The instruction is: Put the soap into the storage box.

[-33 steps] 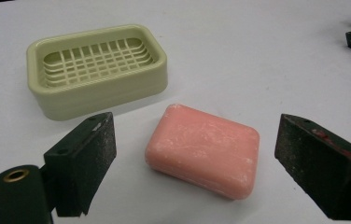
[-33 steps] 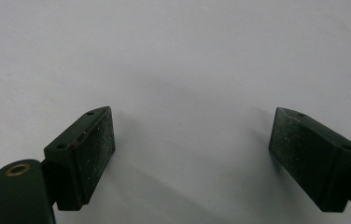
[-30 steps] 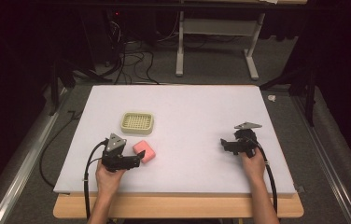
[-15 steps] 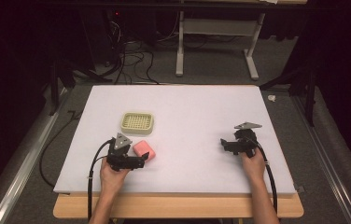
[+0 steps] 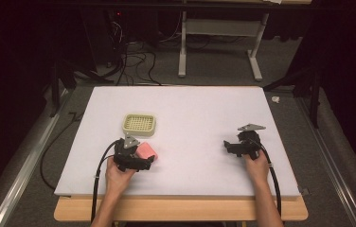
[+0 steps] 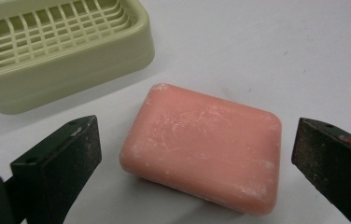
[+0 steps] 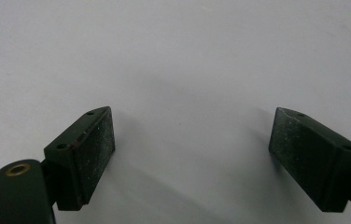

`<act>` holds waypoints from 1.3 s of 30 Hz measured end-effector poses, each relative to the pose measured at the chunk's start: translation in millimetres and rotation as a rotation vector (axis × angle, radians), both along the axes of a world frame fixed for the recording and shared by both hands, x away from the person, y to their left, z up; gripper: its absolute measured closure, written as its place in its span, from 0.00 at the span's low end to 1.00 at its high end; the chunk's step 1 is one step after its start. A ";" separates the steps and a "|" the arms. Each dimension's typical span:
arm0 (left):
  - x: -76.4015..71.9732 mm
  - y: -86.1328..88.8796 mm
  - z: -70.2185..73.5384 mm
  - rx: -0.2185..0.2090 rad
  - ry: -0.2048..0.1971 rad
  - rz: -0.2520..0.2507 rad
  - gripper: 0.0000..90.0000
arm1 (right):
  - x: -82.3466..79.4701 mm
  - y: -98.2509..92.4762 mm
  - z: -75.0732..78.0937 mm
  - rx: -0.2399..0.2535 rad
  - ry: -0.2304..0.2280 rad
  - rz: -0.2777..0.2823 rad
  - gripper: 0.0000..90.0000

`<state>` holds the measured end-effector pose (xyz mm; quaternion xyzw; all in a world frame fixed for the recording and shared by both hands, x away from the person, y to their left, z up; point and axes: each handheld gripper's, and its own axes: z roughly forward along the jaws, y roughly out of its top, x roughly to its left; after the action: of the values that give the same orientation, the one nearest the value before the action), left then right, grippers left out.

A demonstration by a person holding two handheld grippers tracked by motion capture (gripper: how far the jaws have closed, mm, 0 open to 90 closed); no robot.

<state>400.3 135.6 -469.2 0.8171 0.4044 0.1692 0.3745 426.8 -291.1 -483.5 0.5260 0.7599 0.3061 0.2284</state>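
A pink bar of soap (image 6: 204,147) lies flat on the white table, between the wide-apart jaws of my left gripper (image 6: 197,161); its pads (image 6: 87,154) stand clear of the bar on both sides. These jaws have just been opening. From above, the soap (image 5: 146,151) shows beside the left gripper (image 5: 146,162), near the table's front left. A pale green slotted soap dish (image 5: 139,124) stands just beyond it, and its ribbed tray (image 6: 57,44) is bare. My right gripper (image 7: 192,149) is open over bare table; in the high view the right gripper (image 5: 230,145) rests at the front right.
The white table top (image 5: 195,113) is ringed by dark floor with cables and a desk frame (image 5: 218,42) behind. Black cables trail from both grippers over the front edge, where a wooden lip (image 5: 181,210) juts out.
My left gripper has slid a little to the right and down toward the soap, and its jaws now straddle the bar. The right hand has kept still.
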 end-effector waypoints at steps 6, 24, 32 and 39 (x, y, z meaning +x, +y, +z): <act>3.8 -4.0 -6.7 0.023 0.013 -0.005 0.02 | -0.1 0.1 0.0 0.000 0.000 0.000 0.17; 10.0 -9.4 -17.3 0.051 0.046 -0.013 0.06 | 0.0 0.0 0.0 0.000 0.000 0.000 0.17; 9.8 -9.7 -17.1 0.057 0.048 -0.013 0.07 | -0.1 0.1 -0.1 0.001 -0.002 0.000 0.17; 8.2 -9.7 -15.7 0.054 0.039 -0.018 0.15 | -0.1 0.1 -0.1 0.001 -0.002 -0.001 0.17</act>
<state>408.5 125.9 -484.9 0.8337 0.3993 0.1609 0.3459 426.7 -291.0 -483.6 0.5260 0.7595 0.3067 0.2290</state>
